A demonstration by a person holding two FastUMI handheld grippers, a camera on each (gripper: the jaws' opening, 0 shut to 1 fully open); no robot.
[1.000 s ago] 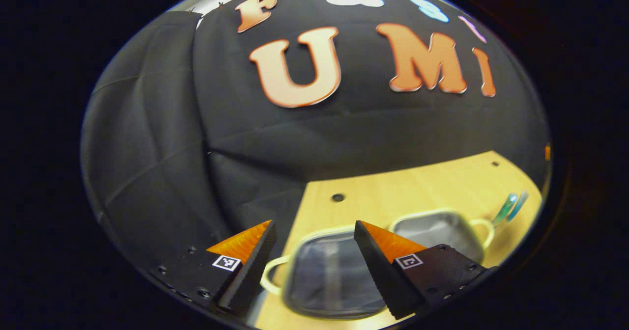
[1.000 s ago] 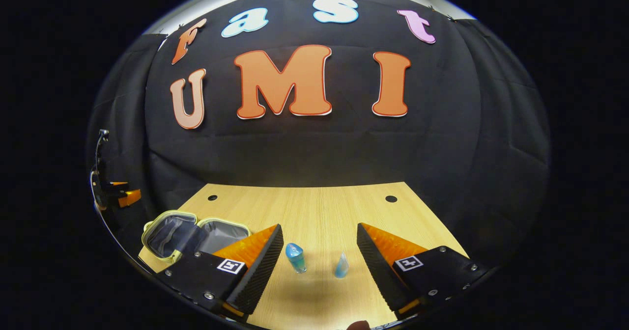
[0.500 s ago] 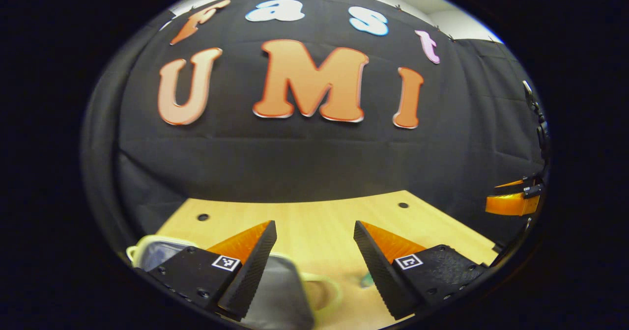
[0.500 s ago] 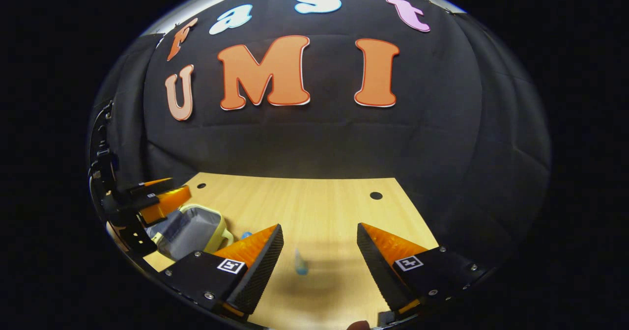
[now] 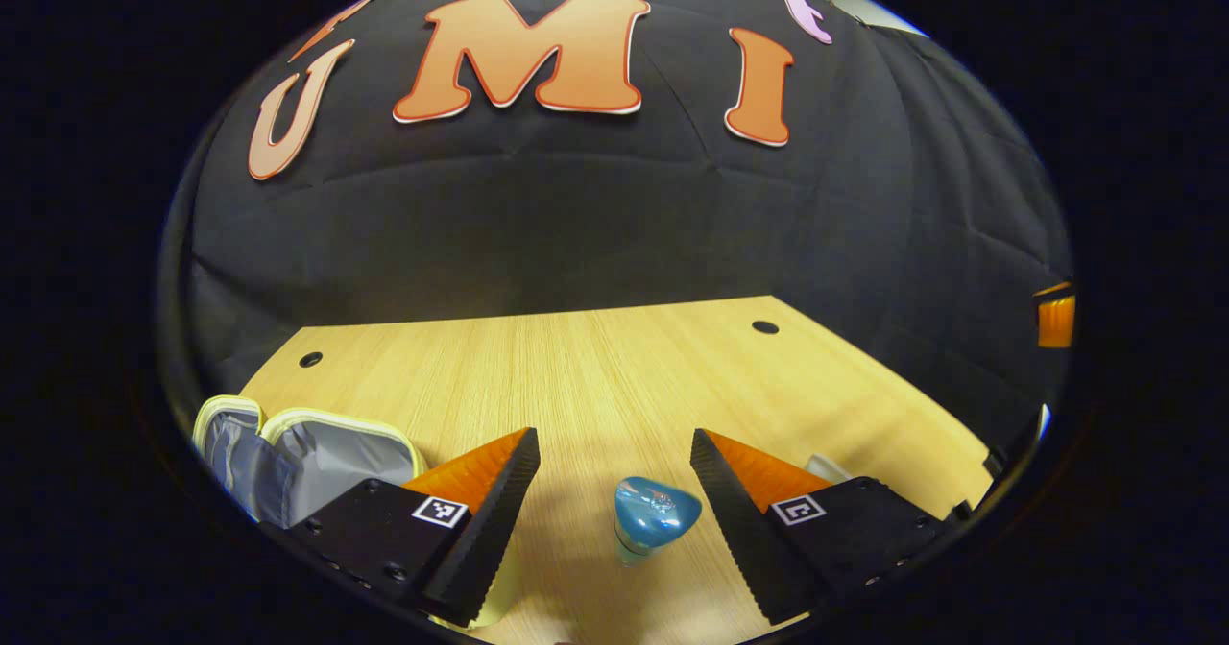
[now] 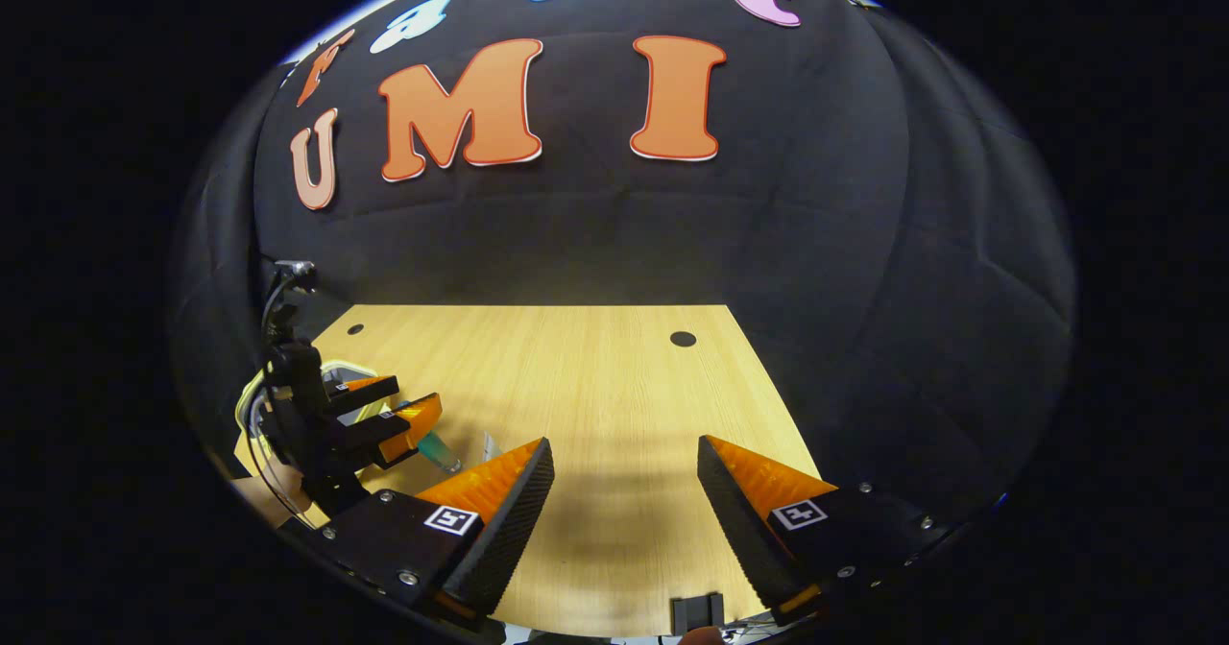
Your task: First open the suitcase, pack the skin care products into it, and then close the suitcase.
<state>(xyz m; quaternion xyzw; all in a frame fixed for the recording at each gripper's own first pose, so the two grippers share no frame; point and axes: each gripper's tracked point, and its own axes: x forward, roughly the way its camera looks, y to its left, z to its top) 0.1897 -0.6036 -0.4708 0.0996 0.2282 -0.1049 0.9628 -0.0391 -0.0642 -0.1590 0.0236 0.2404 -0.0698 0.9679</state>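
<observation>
The left gripper [image 5: 614, 472] has swung from the open suitcase [image 5: 288, 453] on its left to the little blue bottle [image 5: 651, 520], with its fingers wide apart and holding nothing, so it should go down straight and squeeze the bottle's middle softly.

Left tool [image 5: 614, 477] spread wide, angled down; right tool [image 6: 624, 487] likewise spread.

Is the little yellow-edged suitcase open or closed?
Open. In the left gripper view the small yellow-rimmed suitcase with grey lining lies spread apart on the wooden table, its grey inside showing; no bottle shows in the visible part.
</observation>
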